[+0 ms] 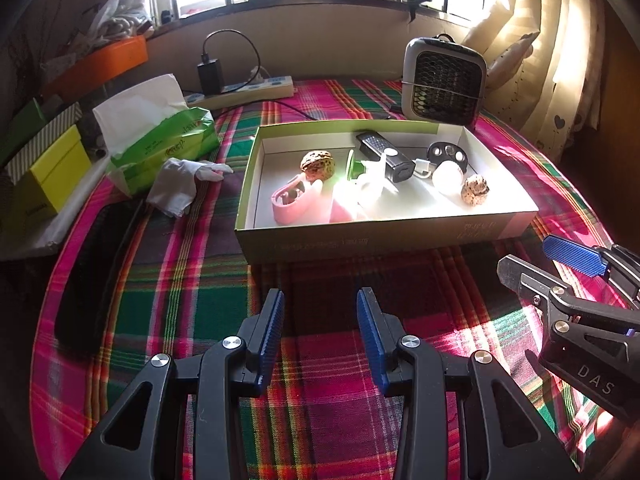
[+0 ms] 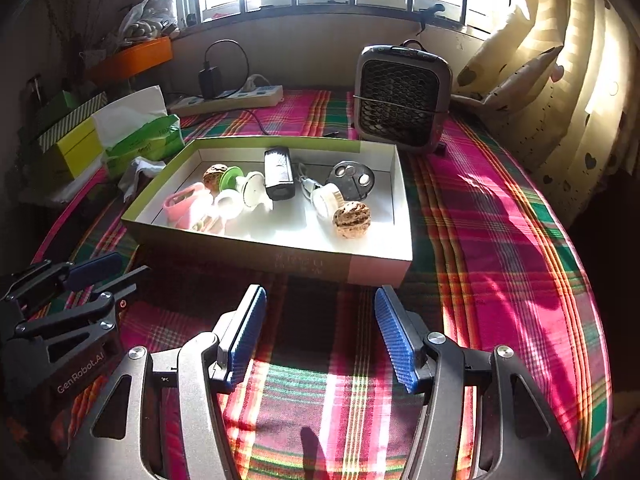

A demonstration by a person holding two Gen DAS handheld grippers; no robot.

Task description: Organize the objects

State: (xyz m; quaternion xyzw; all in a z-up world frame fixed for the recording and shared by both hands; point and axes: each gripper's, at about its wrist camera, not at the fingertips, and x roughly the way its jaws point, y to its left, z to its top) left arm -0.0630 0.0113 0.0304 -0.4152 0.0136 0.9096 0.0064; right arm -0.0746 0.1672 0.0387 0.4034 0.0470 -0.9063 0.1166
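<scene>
Both grippers, left (image 1: 320, 336) and right (image 2: 320, 340), hover empty and parted before the box (image 2: 376, 270). Only the left view shows the dark comb (image 1: 92, 264).

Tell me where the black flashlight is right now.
The black flashlight lies inside the open box, toward its back wall near the middle, between the green-rimmed piece on its left and the dark round disc on its right.

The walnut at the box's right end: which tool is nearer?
Right. The right tool sits just before the box, nearly facing the walnut; the left tool is further left.
</scene>
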